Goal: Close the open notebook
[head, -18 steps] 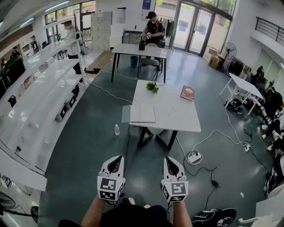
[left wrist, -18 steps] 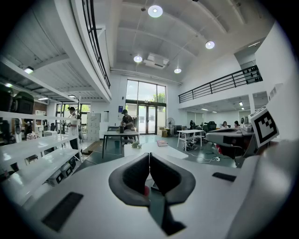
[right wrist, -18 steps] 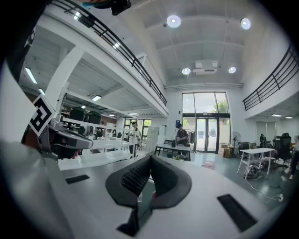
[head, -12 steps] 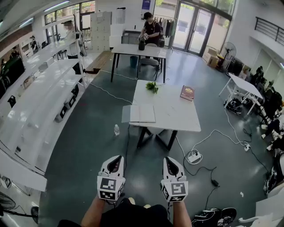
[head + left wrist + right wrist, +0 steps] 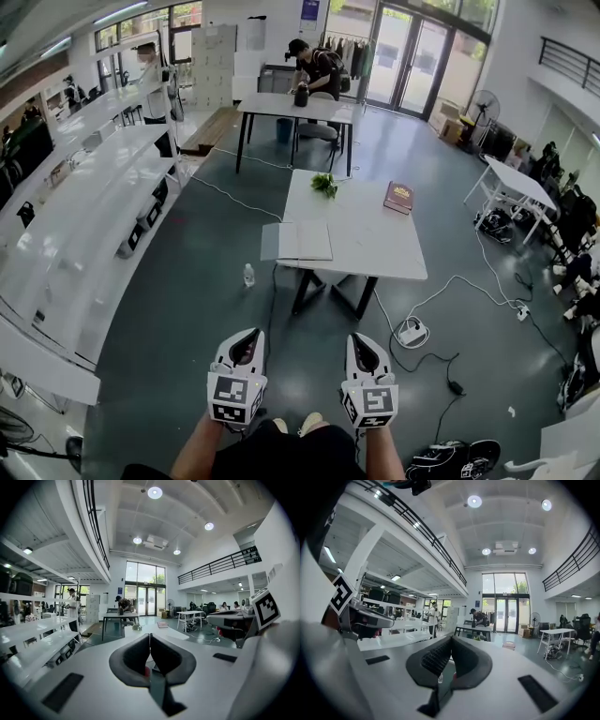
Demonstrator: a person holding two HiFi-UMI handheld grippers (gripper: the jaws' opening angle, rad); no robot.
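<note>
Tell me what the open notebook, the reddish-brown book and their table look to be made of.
Open notebook: paper, with matte pale pages lying flat.
Closed book: reddish-brown cover, perhaps leatherette or board; too small to tell.
Table: smooth white top, probably laminate, on dark legs that look like metal.

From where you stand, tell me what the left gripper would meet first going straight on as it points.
The way looks free over the floor. The left gripper, fingers shut, would probably first meet the near end of the white table, about where the open notebook lies; depth is unclear.
</note>
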